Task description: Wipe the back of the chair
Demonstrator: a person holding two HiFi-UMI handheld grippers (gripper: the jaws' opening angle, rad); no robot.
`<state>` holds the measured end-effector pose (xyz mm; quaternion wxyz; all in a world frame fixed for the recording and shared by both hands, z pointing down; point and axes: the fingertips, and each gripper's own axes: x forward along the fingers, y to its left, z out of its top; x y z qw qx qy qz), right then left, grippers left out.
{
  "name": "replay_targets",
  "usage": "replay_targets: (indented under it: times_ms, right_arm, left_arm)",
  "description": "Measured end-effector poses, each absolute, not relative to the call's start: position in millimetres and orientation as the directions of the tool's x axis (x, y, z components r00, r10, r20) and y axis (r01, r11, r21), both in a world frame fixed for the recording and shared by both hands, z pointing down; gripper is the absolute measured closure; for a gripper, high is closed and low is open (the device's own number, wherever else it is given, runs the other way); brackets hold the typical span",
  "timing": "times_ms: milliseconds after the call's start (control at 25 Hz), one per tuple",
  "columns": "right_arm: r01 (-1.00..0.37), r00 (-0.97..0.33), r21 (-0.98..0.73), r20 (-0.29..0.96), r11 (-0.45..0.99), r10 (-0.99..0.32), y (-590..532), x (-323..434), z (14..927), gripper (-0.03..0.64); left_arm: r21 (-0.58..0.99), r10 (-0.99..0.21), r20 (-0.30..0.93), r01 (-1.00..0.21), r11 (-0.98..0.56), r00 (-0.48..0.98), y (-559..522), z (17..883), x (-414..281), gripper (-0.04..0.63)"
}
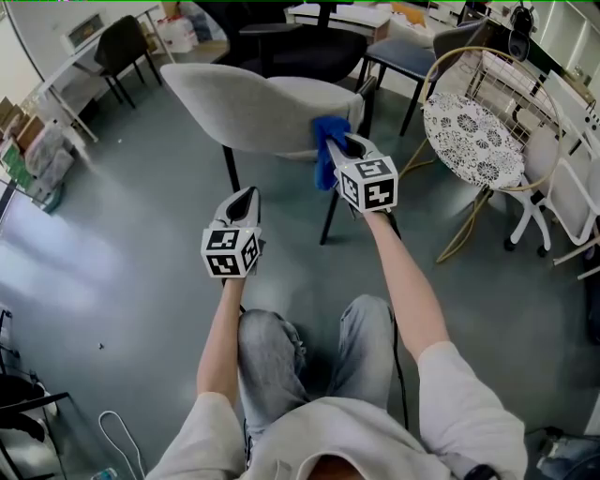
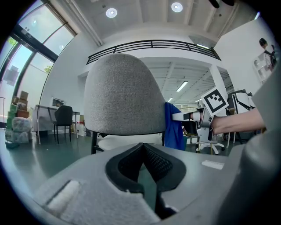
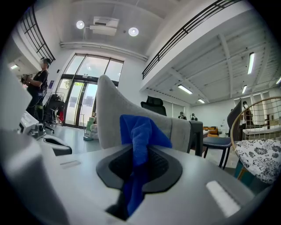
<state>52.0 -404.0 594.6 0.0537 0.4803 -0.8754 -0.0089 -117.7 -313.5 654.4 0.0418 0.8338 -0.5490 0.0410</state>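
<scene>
Blue cloth (image 1: 324,167), soft, light and bunched mid-fold in the right gripper's (image 1: 337,143) clamped jaws, sits at the stiff chair back's (image 1: 253,112) 3 o'clock edge, while the left gripper (image 1: 246,199) looks closed, empty.

Looks like an open-plan office, maybe with a bit of a showroom feel. There's a long white desk (image 1: 66,70) along the wall with a black office chair (image 1: 122,45) pulled up to it, a black high-back swivel chair (image 3: 154,105), a dark blue padded chair (image 1: 403,58), and a grey fabric-backed chair (image 2: 123,94) out on the glossy grey floor (image 1: 112,244). Overhead there's a mezzanine with a black metal railing (image 2: 151,44), round recessed ceiling lights (image 2: 111,12), long strip lights (image 3: 251,59), plus tall glass doors (image 3: 85,94) letting daylight in.
</scene>
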Motion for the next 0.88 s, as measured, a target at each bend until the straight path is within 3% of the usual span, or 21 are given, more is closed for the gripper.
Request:
replay_targets:
  times_ms: [880]
  right_arm:
    - [-0.84, -0.526, 0.024, 0.208, 0.542, -0.825, -408, 43, 674, 0.574]
  left_arm:
    - [0.013, -0.917, 0.135, -0.926, -0.377, 0.375, -316, 663, -132, 0.591]
